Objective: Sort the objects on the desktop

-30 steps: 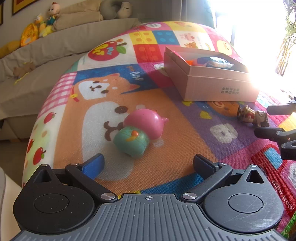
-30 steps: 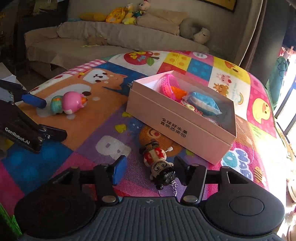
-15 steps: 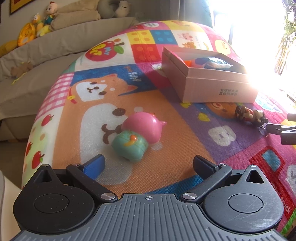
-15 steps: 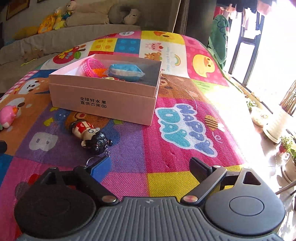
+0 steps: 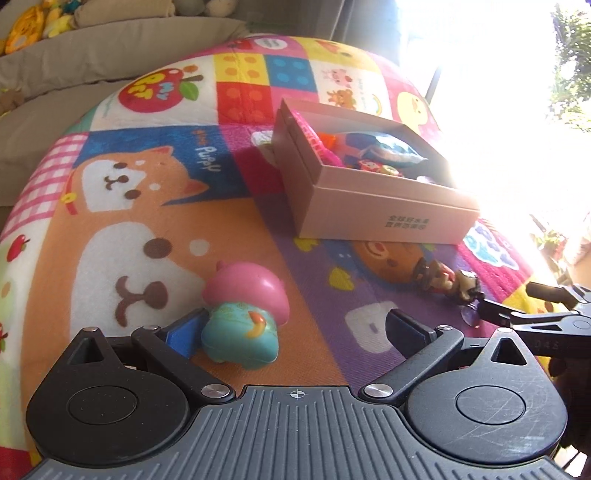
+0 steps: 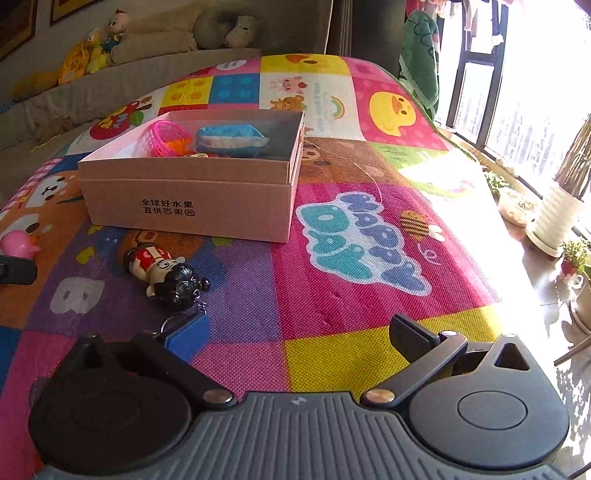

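The doll keychain [image 6: 162,271] lies on the table [image 6: 369,206] just off my right gripper [image 6: 295,338]'s blue finger, released, jaws opening with nothing between them. A second ago they flanked it. My left gripper [image 5: 295,332], spread wide, has closed in on the pink-and-teal toy [image 5: 243,314].

A home living room used as a play space. A children's play mat [image 6: 369,229] printed with cartoon animals, an apple and the words "HAPPY DAY" covers the work surface. Behind it stands a beige sofa [image 6: 122,81] bearing plush toys [image 6: 92,51] and cushions. Framed pictures [image 6: 22,22] hang on the wall. Potted plants [image 6: 554,221] line the floor beside a tall sunlit window [image 6: 517,74].
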`<move>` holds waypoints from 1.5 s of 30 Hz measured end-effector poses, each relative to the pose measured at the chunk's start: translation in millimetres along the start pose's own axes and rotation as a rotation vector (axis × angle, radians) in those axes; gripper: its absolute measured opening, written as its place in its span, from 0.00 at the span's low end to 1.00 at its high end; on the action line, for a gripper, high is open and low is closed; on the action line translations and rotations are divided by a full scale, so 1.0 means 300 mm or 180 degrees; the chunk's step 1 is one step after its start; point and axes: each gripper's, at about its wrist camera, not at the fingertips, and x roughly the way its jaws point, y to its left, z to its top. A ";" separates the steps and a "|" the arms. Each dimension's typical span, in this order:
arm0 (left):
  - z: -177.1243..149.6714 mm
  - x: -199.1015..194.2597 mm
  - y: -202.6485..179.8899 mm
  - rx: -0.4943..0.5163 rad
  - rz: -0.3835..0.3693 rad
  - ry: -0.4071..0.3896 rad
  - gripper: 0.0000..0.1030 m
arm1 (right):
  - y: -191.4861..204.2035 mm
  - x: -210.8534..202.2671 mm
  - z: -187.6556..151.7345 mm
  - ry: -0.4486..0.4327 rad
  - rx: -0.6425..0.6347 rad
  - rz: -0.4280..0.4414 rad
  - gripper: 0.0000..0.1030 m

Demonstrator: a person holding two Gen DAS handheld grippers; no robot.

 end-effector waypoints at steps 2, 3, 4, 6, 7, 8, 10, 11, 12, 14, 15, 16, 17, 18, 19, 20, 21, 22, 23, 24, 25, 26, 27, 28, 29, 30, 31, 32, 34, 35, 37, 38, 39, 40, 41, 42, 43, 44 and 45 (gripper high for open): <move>-0.017 -0.008 -0.030 0.0166 -0.0179 -0.0003 1.00 | 0.000 0.000 0.000 0.0000 0.0000 0.0000 1.00; -0.026 -0.014 -0.039 0.0223 -0.0184 -0.0027 1.00 | 0.000 0.000 0.000 0.0000 0.0001 0.0001 1.00; -0.035 -0.018 -0.048 0.0274 -0.0118 -0.0059 1.00 | 0.000 0.000 0.000 0.0001 0.0002 0.0001 1.00; -0.043 -0.017 -0.053 0.0323 0.0152 -0.0110 1.00 | 0.000 0.000 0.000 0.0000 0.0002 0.0001 1.00; -0.040 -0.014 -0.048 0.0319 0.0288 -0.0144 1.00 | 0.000 0.000 0.000 0.0001 0.0003 0.0002 1.00; -0.035 -0.011 -0.039 0.0279 0.0374 -0.0164 1.00 | 0.000 0.000 0.000 0.0001 0.0004 0.0002 1.00; -0.023 -0.008 -0.026 0.0203 0.0457 -0.0195 0.99 | -0.001 0.001 0.000 -0.0001 -0.0001 0.0000 1.00; -0.015 -0.006 -0.023 0.0205 0.0501 -0.0220 0.98 | -0.001 0.001 0.000 -0.0003 -0.0002 0.0000 1.00; -0.011 -0.002 -0.027 0.0232 0.0553 -0.0228 0.91 | -0.001 0.001 0.000 -0.0007 -0.0005 0.0002 1.00; -0.002 0.015 -0.031 0.0270 0.0634 -0.0195 0.80 | -0.001 -0.005 -0.001 -0.0036 -0.0034 0.0074 1.00; 0.001 0.024 -0.030 0.0270 0.0641 -0.0170 0.74 | 0.001 -0.019 -0.004 -0.0107 -0.0067 0.0170 1.00; 0.002 0.032 -0.030 0.0273 0.0652 -0.0149 0.68 | 0.007 -0.041 -0.007 -0.0209 -0.0079 0.0285 1.00; -0.001 0.034 -0.032 0.0289 0.0667 -0.0145 0.66 | 0.016 -0.060 -0.005 -0.0264 -0.0096 0.0434 1.00; -0.004 0.034 -0.033 0.0320 0.0667 -0.0156 0.61 | 0.035 -0.079 0.003 -0.0275 -0.0140 0.0623 0.98; -0.007 0.032 -0.036 0.0350 0.0667 -0.0167 0.56 | 0.060 -0.093 0.012 -0.0282 -0.0217 0.0747 0.96; -0.011 0.028 -0.038 0.0363 0.0657 -0.0173 0.53 | 0.089 -0.099 0.022 -0.0285 -0.0324 0.0787 0.88; -0.014 0.023 -0.039 0.0367 0.0647 -0.0178 0.53 | 0.117 -0.101 0.031 -0.0305 -0.0425 0.0768 0.83; -0.019 0.017 -0.038 0.0368 0.0632 -0.0182 0.53 | 0.146 -0.097 0.042 -0.0332 -0.0517 0.0726 0.81; -0.025 0.011 -0.038 0.0369 0.0617 -0.0181 0.53 | 0.169 -0.086 0.053 -0.0332 -0.0582 0.0687 0.78; -0.031 0.005 -0.037 0.0368 0.0608 -0.0178 0.53 | 0.187 -0.069 0.066 -0.0308 -0.0617 0.0642 0.76; -0.038 -0.003 -0.036 0.0367 0.0601 -0.0179 0.53 | 0.198 -0.056 0.075 -0.0283 -0.0624 0.0617 0.74; -0.045 -0.011 -0.035 0.0368 0.0593 -0.0181 0.53 | 0.207 -0.036 0.086 -0.0236 -0.0621 0.0611 0.73; -0.051 -0.018 -0.034 0.0367 0.0587 -0.0181 0.53 | 0.211 -0.016 0.094 -0.0179 -0.0606 0.0631 0.72; -0.054 -0.024 -0.032 0.0361 0.0581 -0.0180 0.53 | 0.212 0.001 0.097 -0.0116 -0.0595 0.0653 0.70; -0.056 -0.028 -0.030 0.0357 0.0576 -0.0179 0.53 | 0.213 0.017 0.100 -0.0044 -0.0588 0.0667 0.63; -0.058 -0.033 -0.028 0.0356 0.0574 -0.0180 0.53 | 0.212 0.031 0.099 0.0025 -0.0580 0.0663 0.53; -0.057 -0.037 -0.028 0.0357 0.0574 -0.0186 0.52 | 0.210 0.035 0.098 0.0056 -0.0572 0.0677 0.49; -0.055 -0.040 -0.028 0.0362 0.0567 -0.0193 0.52 | 0.207 0.030 0.098 0.0054 -0.0569 0.0703 0.42; -0.043 -0.049 -0.035 0.0380 0.0533 -0.0227 0.52 | 0.197 -0.002 0.097 0.0027 -0.0602 0.0735 0.38; -0.030 -0.055 -0.041 0.0400 0.0504 -0.0260 0.52 | 0.191 -0.023 0.102 -0.0010 -0.0611 0.0755 0.38; 0.007 -0.075 -0.062 0.0482 0.0446 -0.0386 0.52 | 0.169 -0.085 0.131 -0.0132 -0.0621 0.0816 0.38; 0.031 -0.087 -0.076 0.0541 0.0424 -0.0473 0.52 | 0.156 -0.118 0.153 -0.0220 -0.0619 0.0820 0.38; 0.057 -0.097 -0.090 0.0599 0.0399 -0.0559 0.52 | 0.138 -0.157 0.184 -0.0347 -0.0605 0.0802 0.38; 0.092 -0.106 -0.110 0.0671 0.0369 -0.0665 0.52 | 0.120 -0.194 0.219 -0.0478 -0.0572 0.0772 0.38; 0.124 -0.112 -0.126 0.0726 0.0347 -0.0757 0.52 | 0.101 -0.228 0.253 -0.0602 -0.0528 0.0745 0.38; 0.159 -0.114 -0.145 0.0778 0.0326 -0.0852 0.52 | 0.085 -0.256 0.282 -0.0708 -0.0488 0.0717 0.38; 0.202 -0.110 -0.167 0.0830 0.0303 -0.0959 0.52 | 0.064 -0.293 0.322 -0.0853 -0.0439 0.0675 0.38; 0.239 -0.101 -0.186 0.0870 0.0288 -0.1054 0.52 | 0.050 -0.318 0.352 -0.0956 -0.0412 0.0649 0.38; 0.275 -0.088 -0.205 0.0899 0.0286 -0.1133 0.52 | 0.038 -0.339 0.384 -0.1050 -0.0388 0.0630 0.38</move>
